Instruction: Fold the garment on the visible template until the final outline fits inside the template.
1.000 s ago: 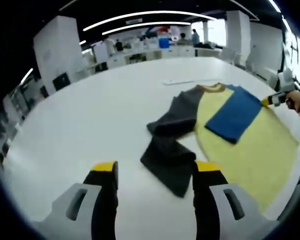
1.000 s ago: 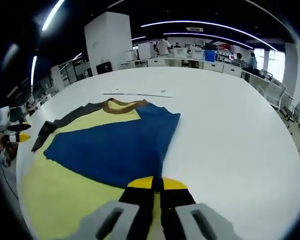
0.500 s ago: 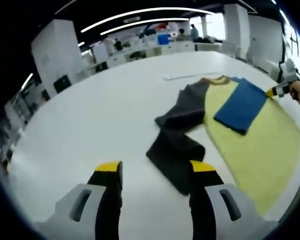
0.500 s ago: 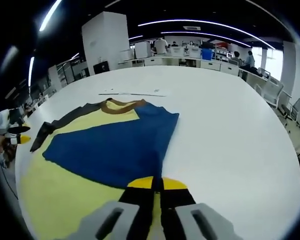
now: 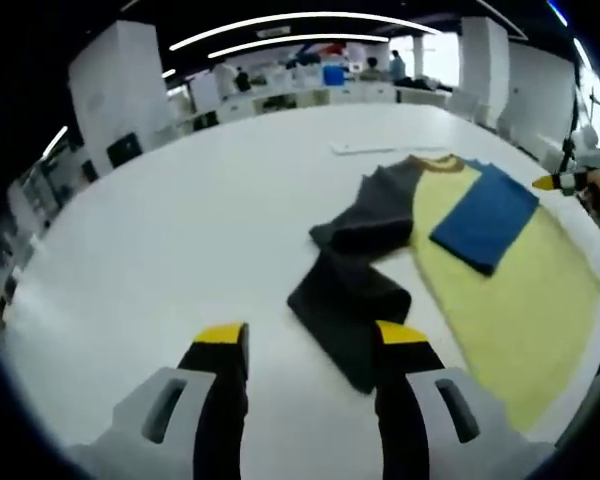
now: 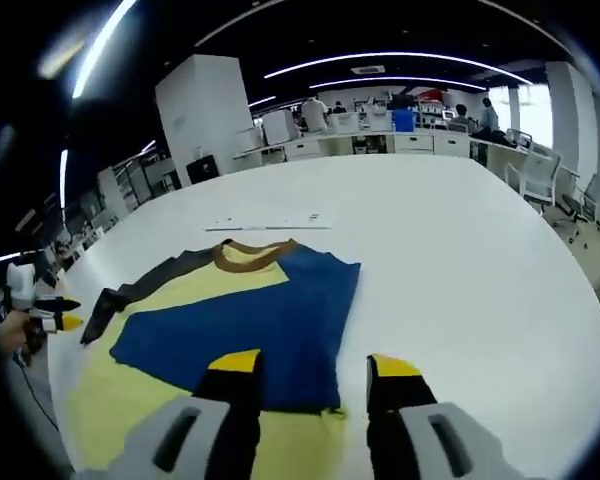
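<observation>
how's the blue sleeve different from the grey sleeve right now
The blue sleeve is folded in, lying flat across the yellow body of the shirt; the grey sleeve still sprawls outward onto the white table. The blue one is smooth, the grey one crumpled and bent partway along. Both join the same shirt near the brown collar.

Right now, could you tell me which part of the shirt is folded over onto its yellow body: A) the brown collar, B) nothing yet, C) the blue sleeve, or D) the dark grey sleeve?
C: the blue sleeve lies flat across the yellow body, while the dark grey sleeve is crumpled on the white table beside it.
</observation>
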Demonstrator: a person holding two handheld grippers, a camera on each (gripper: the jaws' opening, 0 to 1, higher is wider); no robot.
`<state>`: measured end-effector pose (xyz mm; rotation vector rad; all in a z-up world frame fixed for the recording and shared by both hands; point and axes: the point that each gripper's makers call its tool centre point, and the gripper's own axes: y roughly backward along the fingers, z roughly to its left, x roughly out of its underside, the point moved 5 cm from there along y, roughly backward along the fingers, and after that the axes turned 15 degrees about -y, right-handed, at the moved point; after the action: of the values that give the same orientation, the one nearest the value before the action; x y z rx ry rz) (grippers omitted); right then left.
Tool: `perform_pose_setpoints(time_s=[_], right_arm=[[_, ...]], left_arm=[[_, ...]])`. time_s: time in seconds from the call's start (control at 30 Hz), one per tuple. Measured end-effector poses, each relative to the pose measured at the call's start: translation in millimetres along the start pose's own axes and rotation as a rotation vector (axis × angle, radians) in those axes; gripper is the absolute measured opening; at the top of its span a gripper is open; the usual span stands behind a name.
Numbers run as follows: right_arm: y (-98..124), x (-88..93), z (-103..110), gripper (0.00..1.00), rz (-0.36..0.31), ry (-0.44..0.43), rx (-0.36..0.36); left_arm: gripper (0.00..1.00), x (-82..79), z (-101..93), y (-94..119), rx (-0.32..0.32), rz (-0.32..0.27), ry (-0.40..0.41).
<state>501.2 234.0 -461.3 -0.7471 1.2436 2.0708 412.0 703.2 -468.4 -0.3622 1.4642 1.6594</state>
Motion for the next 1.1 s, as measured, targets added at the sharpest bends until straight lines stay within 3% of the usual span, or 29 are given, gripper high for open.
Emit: perform_pose_setpoints(time_s=[0.33, 0.43, 0.9, 1.1], right_arm=[[23.0, -13.8, 32.6, 0.75, -0.069, 0.056, -0.126], [32.3, -14.0, 41.3, 0.8, -0.071, 0.062, -0.16], [65.6, -3.9, 58.3, 0.88, -0.058, 0.094, -0.213], [76.8, -1.0, 58.1, 0.86, -0.075, 0.078, -0.206]], left_arm=[[0.37, 4.8, 2.5, -14.1, 0.013, -0.001, 0.045], [0.36, 7.0, 0.2, -17.8, 0.02, 0.01, 0.06], [0.27, 12.0, -12.5, -24.0, 0.013, 0.059, 0.043], [0.19, 15.4, -14.4, -25.8, 0.031, 0.061, 0.123]])
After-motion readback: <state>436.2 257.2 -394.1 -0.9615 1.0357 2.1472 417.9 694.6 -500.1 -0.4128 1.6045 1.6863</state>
